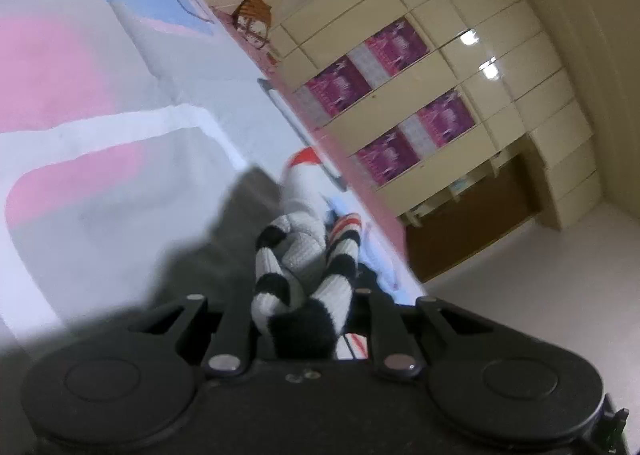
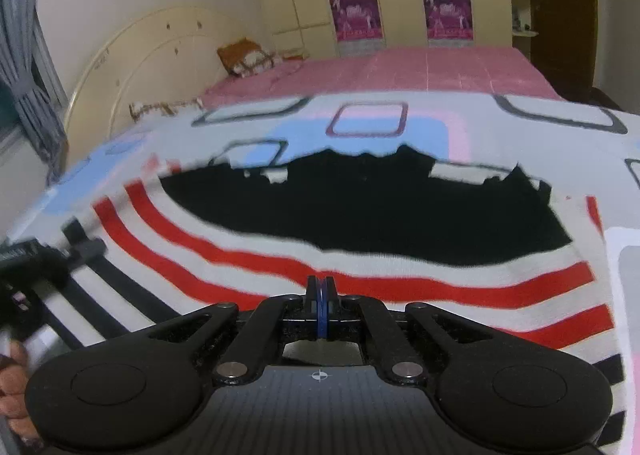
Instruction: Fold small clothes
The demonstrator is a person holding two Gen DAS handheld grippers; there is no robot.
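A small knitted sweater (image 2: pixel 360 275), white with red and black stripes and a large black patch, lies spread on the patterned bed cover (image 2: pixel 360 127). My right gripper (image 2: pixel 320 287) is shut, its blue-edged tips pressed together just over the sweater's red stripes; whether it pinches cloth I cannot tell. My left gripper (image 1: pixel 304 319) is shut on a bunched black-and-white striped part of the sweater (image 1: pixel 292 275), held above the cover (image 1: pixel 120 95). The left gripper also shows at the left edge of the right wrist view (image 2: pixel 36 259).
A pink sheet (image 2: pixel 400 71) covers the far half of the bed. A pillow (image 2: pixel 248 57) lies by the curved headboard (image 2: pixel 132 55). Cream wardrobes with purple posters (image 2: pixel 356 15) stand behind. The bed's edge and bare floor (image 1: pixel 540 295) show in the left wrist view.
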